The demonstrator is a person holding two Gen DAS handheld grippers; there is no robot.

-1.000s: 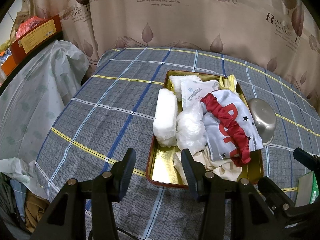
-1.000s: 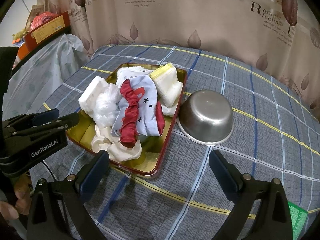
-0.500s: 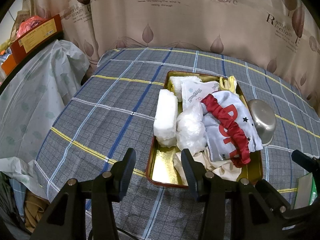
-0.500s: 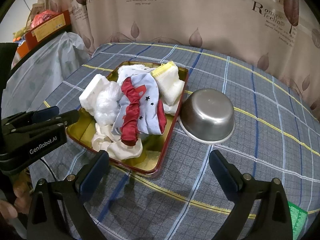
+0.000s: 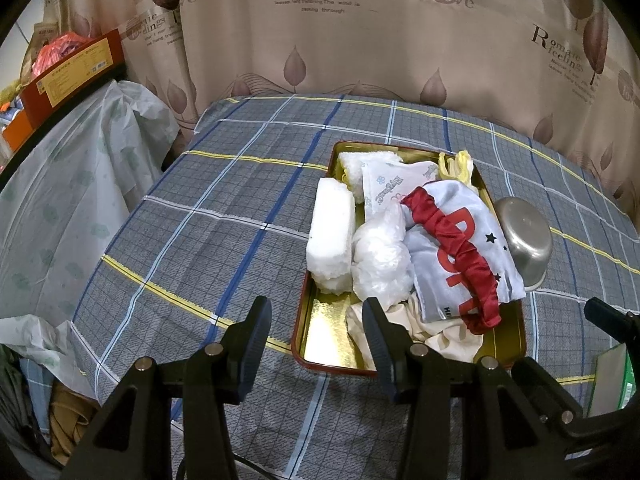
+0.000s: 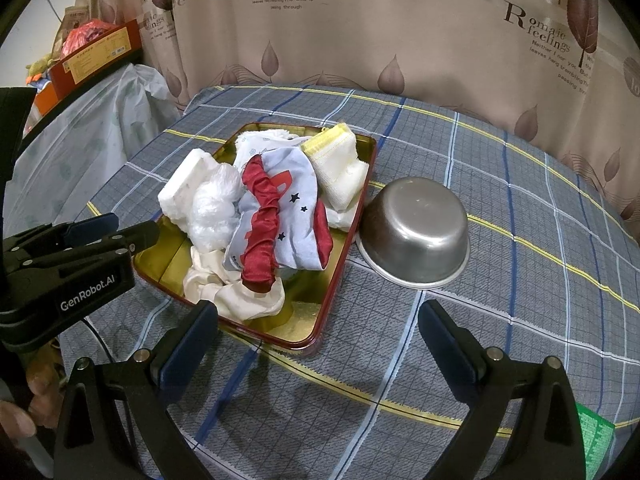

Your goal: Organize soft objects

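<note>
Gold tray (image 5: 320,344) with red rim, rectangular, resting on the plaid tablecloth (image 5: 208,208); serves as landmark for all entries below. Contents: white foam block (image 5: 332,232) along the tray's left edge as the left wrist view shows it; crumpled clear plastic bag (image 5: 380,256) touching the block's inner side; pale blue cloth with red lettering and black stars (image 5: 460,248) heaped over the tray's middle; red satin scrunchie (image 5: 456,252) draped lengthwise on top of that cloth; cream fabric (image 5: 432,328) bunched at the tray's near end, partly under the blue cloth; white printed packet (image 5: 392,188) and white towel with yellow trim (image 6: 340,160) at the tray's far end. Steel bowl (image 6: 416,232), upturned, on the tablecloth just beside the tray's right rim. Left gripper (image 5: 316,340): hovers over the tray's near left corner, jaws moderately apart, nothing between them. Right gripper (image 6: 320,344): hovers above the tray's near right corner, jaws spread wide, holding nothing. Curtain (image 5: 360,40) with leaf print hangs beyond the tray's far end.
</note>
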